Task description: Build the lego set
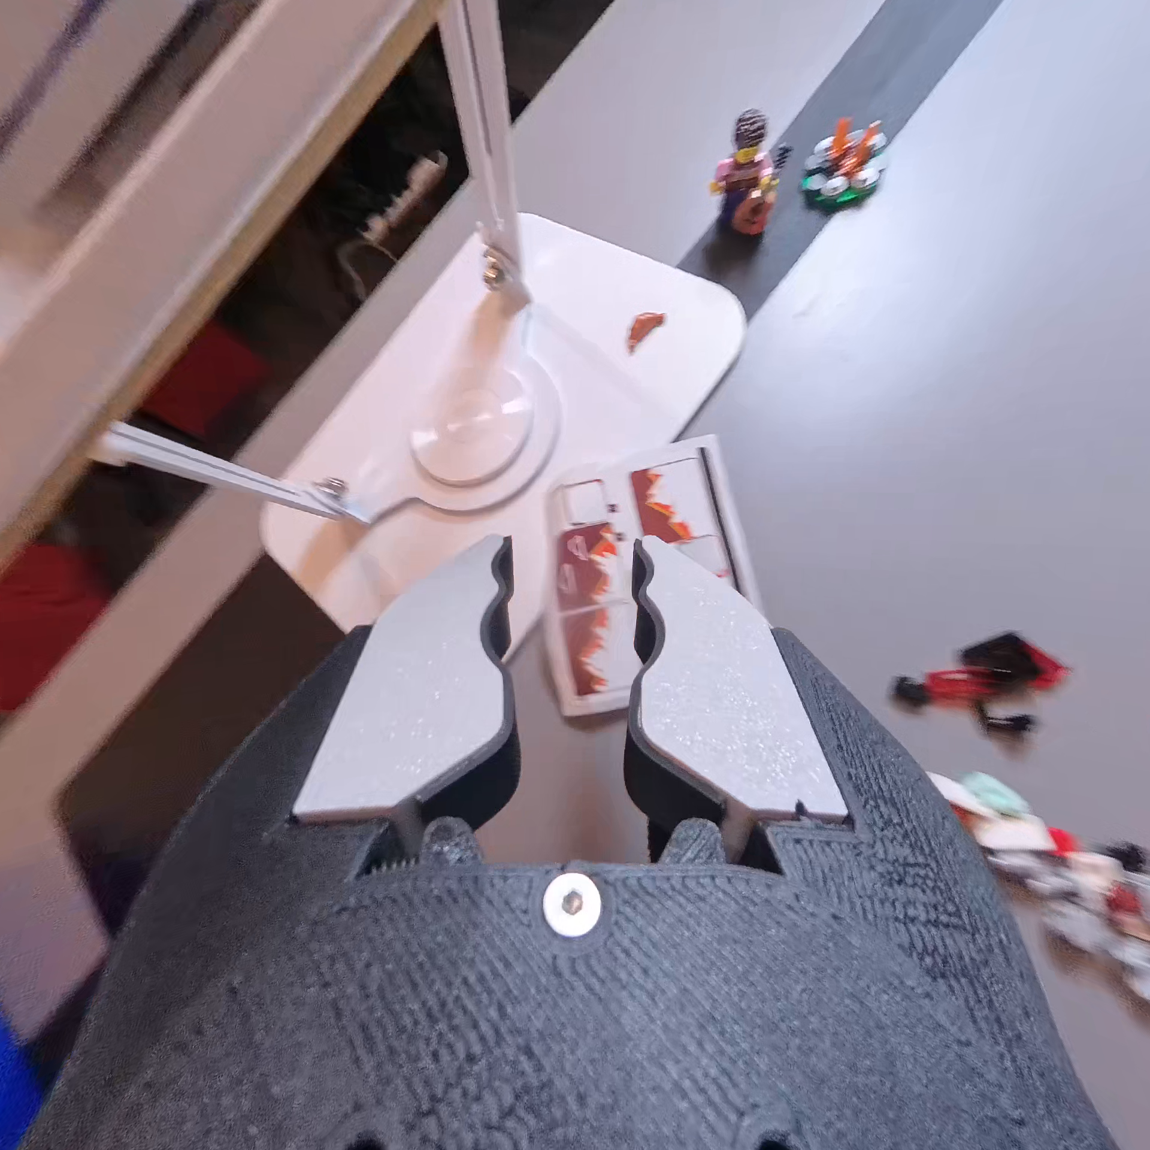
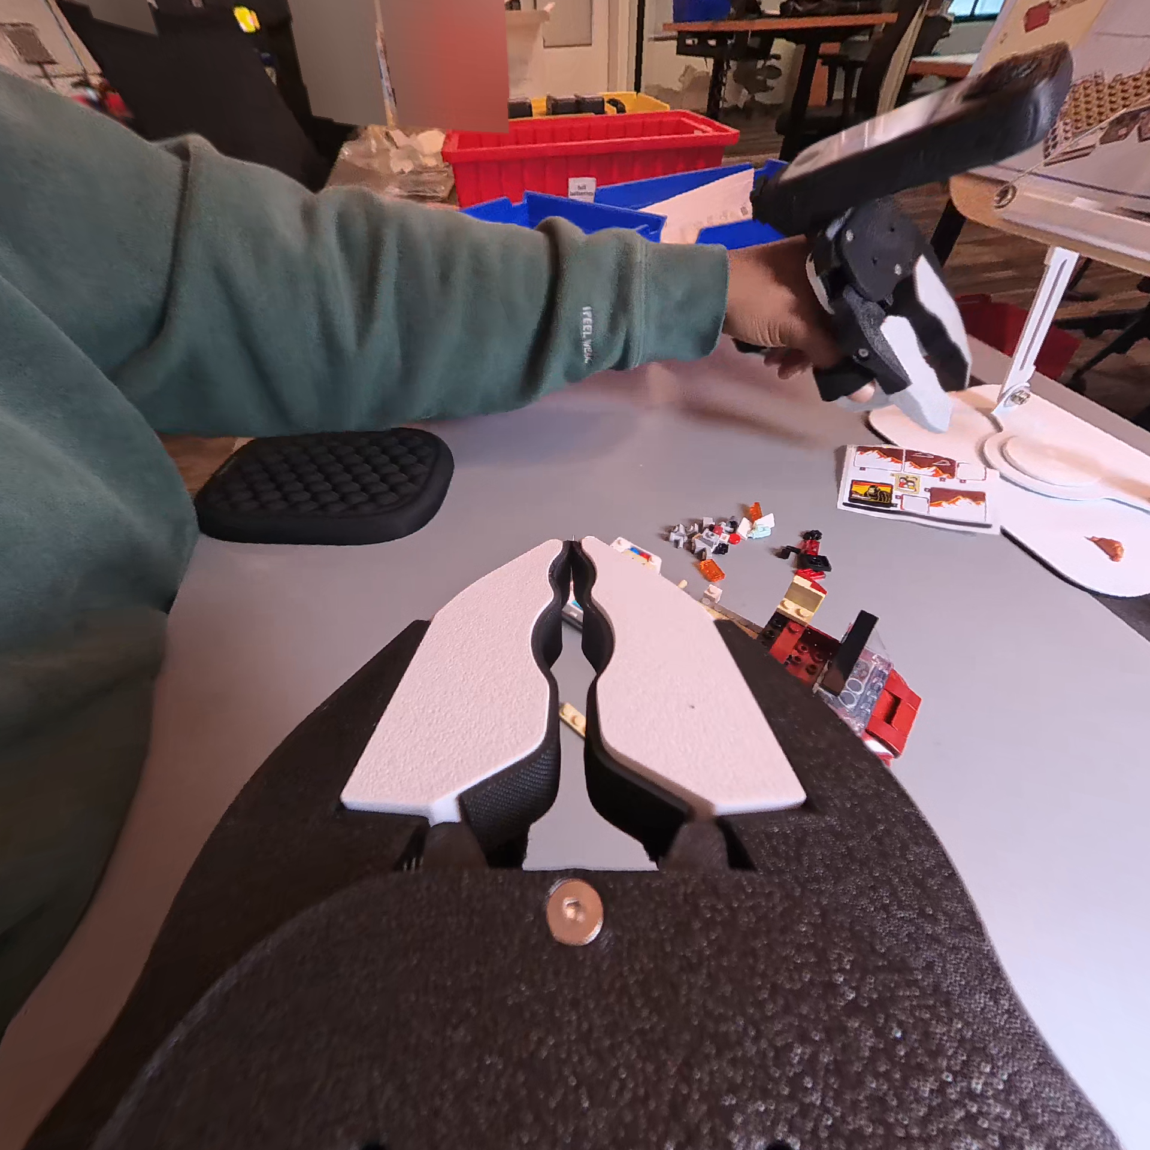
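The right tool [image 2: 575,547] sits low over the grey desk [image 2: 373,610], its white fingers [image 2: 479,678] pressed together at the tips with nothing between them. Just beyond those tips, to their right, lies a white brick [image 2: 638,556], and a small tan plate [image 2: 572,719] shows on the desk through the gap nearer the tool's body.

Take the sticker sheet [image 2: 915,488] as the marker. Nearer than it and off its right end stands the partly built red lego model [image 2: 840,666] with a tan brick on top and a black slope. Between that model and the sheet lies a scatter of small loose pieces [image 2: 722,535], grey, white, orange and red. Well to the sheet's left rests a black bumpy pad [image 2: 330,482] near the desk's edge.

Above the sheet's far edge hangs the left tool [image 1: 572,547], gripped by a hand [image 2: 771,305] in a green sleeve [image 2: 386,292]; its fingers are spread apart and empty, pointing down at the sheet [image 1: 641,579]. Touching the sheet's far side is a white stand base [image 1: 498,386] with a small brown piece [image 1: 646,327] lying on it. Farther past the base stand a minifigure [image 1: 747,168] and a small campfire build [image 1: 843,165] on a green plate, close together.
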{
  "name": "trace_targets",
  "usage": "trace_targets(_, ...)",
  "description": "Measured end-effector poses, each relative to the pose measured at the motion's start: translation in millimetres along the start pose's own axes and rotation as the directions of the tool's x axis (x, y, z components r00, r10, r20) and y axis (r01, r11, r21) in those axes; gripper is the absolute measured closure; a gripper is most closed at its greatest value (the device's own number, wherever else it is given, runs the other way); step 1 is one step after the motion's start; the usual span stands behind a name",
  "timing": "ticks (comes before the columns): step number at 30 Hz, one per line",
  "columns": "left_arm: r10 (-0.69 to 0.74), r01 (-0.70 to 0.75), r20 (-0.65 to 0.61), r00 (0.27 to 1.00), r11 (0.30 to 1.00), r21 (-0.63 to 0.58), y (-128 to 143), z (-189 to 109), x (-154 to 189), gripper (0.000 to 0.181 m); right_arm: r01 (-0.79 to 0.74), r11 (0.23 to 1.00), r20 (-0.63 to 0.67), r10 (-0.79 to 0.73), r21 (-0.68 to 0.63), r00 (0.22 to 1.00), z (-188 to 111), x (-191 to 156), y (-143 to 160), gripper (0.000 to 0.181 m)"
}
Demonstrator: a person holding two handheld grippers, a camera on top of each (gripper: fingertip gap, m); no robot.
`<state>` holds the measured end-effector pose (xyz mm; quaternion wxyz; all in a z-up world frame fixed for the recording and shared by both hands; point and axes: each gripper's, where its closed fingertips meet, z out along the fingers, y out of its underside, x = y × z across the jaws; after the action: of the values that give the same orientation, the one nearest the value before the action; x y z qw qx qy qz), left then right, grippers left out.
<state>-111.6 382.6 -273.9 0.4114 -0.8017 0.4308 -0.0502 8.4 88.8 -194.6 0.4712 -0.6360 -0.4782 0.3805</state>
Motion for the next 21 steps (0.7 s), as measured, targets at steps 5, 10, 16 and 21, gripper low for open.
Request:
trace_targets(5, -0.255, 0.233, -0.221, 0.941, 0.965, -0.122, 25, -4, 51, 0.136, 0.002, 1.000, 0.010, -0.002, -0.008, 1.000, 2, -3, 1, 0.181)
trace_targets(10, -0.251, 0.215, -0.217, 0.943, 0.960, -0.177, 48, 11, 57, 0.133, 0.007, 1.000, 0.010, -0.007, -0.009, 1.000, 2, -4, 1, 0.181)
trace_targets(16, -0.200, 0.180, -0.126, 0.972, 0.971, -0.156, 49, 24, 26, 0.136, 0.004, 1.000, 0.000, -0.004, 0.001, 1.000, 0, -2, -1, 0.181)
trace_targets(21, -0.089, 0.087, -0.010, 0.996, 0.991, -0.099, 45, 32, 2, 0.142, -0.004, 1.000, 0.005, 0.004, -0.002, 1.000, 0, 0, 1, 0.181)
